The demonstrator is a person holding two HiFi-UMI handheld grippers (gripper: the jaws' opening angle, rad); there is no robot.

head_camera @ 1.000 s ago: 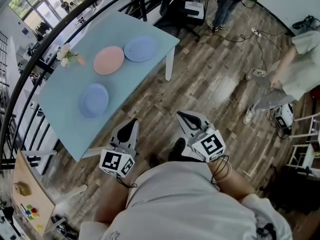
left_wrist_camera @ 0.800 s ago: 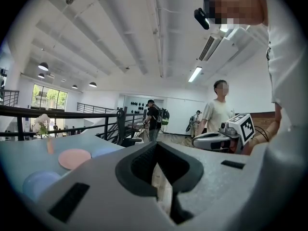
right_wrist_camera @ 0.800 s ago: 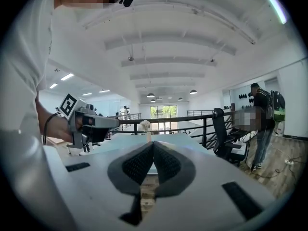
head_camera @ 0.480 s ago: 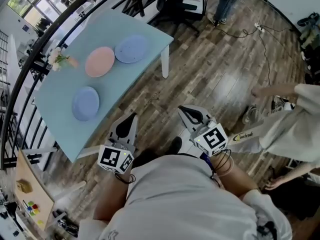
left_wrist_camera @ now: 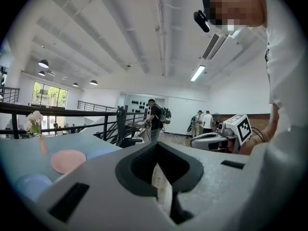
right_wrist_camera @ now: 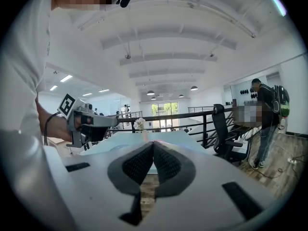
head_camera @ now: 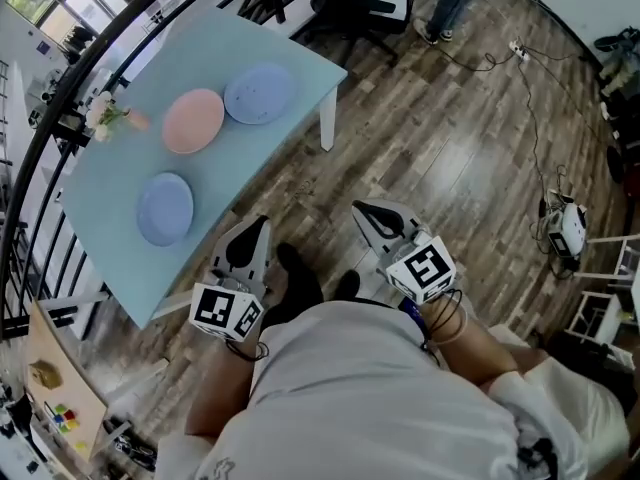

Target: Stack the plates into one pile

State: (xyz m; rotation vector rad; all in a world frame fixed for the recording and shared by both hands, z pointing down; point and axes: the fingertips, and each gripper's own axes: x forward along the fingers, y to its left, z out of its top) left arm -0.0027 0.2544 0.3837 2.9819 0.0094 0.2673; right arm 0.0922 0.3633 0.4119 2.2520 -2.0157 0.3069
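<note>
Three plates lie apart on the light blue table (head_camera: 280, 148): a pink plate (head_camera: 193, 120), a blue plate (head_camera: 259, 93) beside it, and a second blue plate (head_camera: 165, 208) nearer me. My left gripper (head_camera: 258, 226) is shut and empty, held above the wooden floor just short of the table's near edge. My right gripper (head_camera: 362, 211) is also shut and empty, over the floor to the right. In the left gripper view the pink plate (left_wrist_camera: 68, 160) and a blue plate (left_wrist_camera: 31, 184) show beyond the closed left gripper (left_wrist_camera: 155, 146). In the right gripper view the table (right_wrist_camera: 166, 137) lies past the closed right gripper (right_wrist_camera: 153, 143).
A vase of flowers (head_camera: 105, 116) stands at the table's far left. A black railing (head_camera: 60, 118) curves behind the table. An office chair (head_camera: 360, 8) stands beyond its far end. Cables and a white device (head_camera: 565, 228) lie on the floor at right. People stand in the distance.
The person in light clothes at the right has left the head view. The table has shifted slightly left in the view. Both grippers stay shut and close to my body.
</note>
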